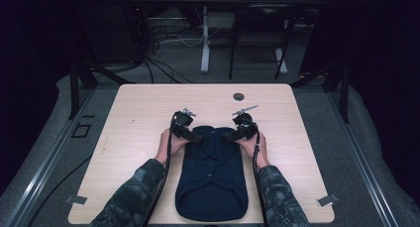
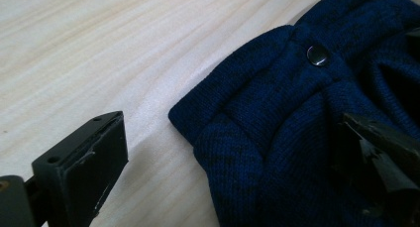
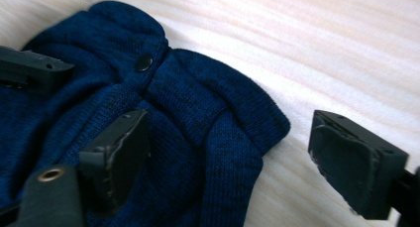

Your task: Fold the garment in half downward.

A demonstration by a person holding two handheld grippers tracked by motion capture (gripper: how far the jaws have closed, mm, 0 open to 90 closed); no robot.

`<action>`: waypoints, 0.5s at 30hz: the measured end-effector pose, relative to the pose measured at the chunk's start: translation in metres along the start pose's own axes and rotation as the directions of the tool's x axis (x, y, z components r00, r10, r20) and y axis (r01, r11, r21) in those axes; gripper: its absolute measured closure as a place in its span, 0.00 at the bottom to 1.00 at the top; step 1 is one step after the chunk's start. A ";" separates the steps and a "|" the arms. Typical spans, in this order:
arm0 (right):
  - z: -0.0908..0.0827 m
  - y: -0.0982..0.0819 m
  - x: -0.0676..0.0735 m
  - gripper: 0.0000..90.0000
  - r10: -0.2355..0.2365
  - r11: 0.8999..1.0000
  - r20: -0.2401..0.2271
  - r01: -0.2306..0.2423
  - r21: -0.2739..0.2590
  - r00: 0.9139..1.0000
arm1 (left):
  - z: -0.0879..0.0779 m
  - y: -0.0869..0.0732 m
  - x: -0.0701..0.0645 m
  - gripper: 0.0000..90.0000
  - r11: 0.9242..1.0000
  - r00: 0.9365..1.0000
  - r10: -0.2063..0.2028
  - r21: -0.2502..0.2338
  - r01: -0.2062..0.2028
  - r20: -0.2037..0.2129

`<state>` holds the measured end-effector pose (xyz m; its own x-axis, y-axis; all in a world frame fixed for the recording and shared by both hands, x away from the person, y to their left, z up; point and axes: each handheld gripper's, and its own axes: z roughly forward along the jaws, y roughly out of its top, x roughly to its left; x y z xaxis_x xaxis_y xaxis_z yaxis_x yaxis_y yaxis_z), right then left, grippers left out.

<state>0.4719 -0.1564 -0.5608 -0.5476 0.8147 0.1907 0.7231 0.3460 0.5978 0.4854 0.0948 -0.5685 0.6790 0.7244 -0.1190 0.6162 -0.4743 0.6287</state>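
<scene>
A dark navy knitted garment [image 1: 213,177] lies flat on the wooden table [image 1: 148,113], collar end away from the person. My left gripper [image 1: 199,137] is at its far left corner and my right gripper [image 1: 231,136] at its far right corner. In the left gripper view the left gripper [image 2: 233,162] stands open: one jaw over bare wood, the other over the knit, with the folded shoulder [image 2: 237,138] between them. The right gripper [image 3: 237,157] is open the same way around the other shoulder [image 3: 233,133]. A dark snap button [image 2: 317,54] [image 3: 144,62] sits near the collar.
A round cable hole [image 1: 238,96] lies in the tabletop beyond the grippers. Small metal brackets [image 1: 77,199] [image 1: 327,199] sit at the near corners. Beyond the table are floor cables [image 1: 163,38] and another table's legs [image 1: 204,38].
</scene>
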 end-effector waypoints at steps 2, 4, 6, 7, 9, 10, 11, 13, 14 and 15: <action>0.004 -0.001 0.000 0.25 0.005 1.000 0.000 -0.005 0.011 1.000 | 0.001 0.000 0.000 0.03 1.000 1.000 -0.001 0.003 0.001 0.000; 0.007 -0.002 -0.001 0.29 0.007 1.000 -0.004 -0.007 0.015 1.000 | 0.002 -0.001 0.001 0.05 1.000 1.000 0.002 0.014 -0.002 -0.002; 0.007 -0.001 0.000 0.32 0.001 1.000 0.002 -0.001 0.019 1.000 | 0.004 -0.002 0.001 0.06 1.000 1.000 -0.001 0.020 0.001 0.002; 0.008 -0.001 0.001 0.33 0.002 1.000 0.006 -0.003 0.007 1.000 | 0.005 -0.002 0.001 0.06 1.000 1.000 -0.001 0.020 0.001 0.004; 0.008 0.000 0.005 0.40 -0.036 0.999 0.018 0.036 0.028 0.999 | 0.005 -0.003 0.000 0.06 1.000 1.000 0.004 0.019 -0.004 -0.001; 0.008 0.000 0.005 0.40 -0.036 0.999 0.018 0.036 0.028 0.999 | 0.005 -0.003 0.000 0.06 1.000 1.000 0.004 0.019 -0.004 -0.001; 0.007 0.000 0.006 0.45 -0.051 0.998 0.013 0.051 0.035 0.999 | 0.006 -0.003 -0.002 0.07 1.000 1.000 0.021 0.024 -0.020 -0.015; 0.007 -0.001 0.005 0.51 -0.054 0.998 -0.002 0.054 0.030 0.999 | 0.006 -0.003 -0.005 0.08 0.998 0.998 0.050 0.034 -0.049 -0.030; 0.007 -0.001 0.005 0.54 -0.054 0.998 -0.010 0.054 0.026 0.998 | 0.006 -0.003 -0.006 0.09 0.998 0.998 0.053 0.034 -0.052 -0.035; 0.007 -0.001 0.006 0.57 -0.054 0.998 -0.017 0.055 0.029 0.998 | 0.005 -0.003 -0.007 0.11 0.998 0.998 0.057 0.032 -0.056 -0.032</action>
<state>0.4707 -0.1490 -0.5658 -0.5930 0.7867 0.1713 0.7039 0.4033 0.5848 0.4809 0.0889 -0.5740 0.6999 0.7118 -0.0587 0.5897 -0.5296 0.6097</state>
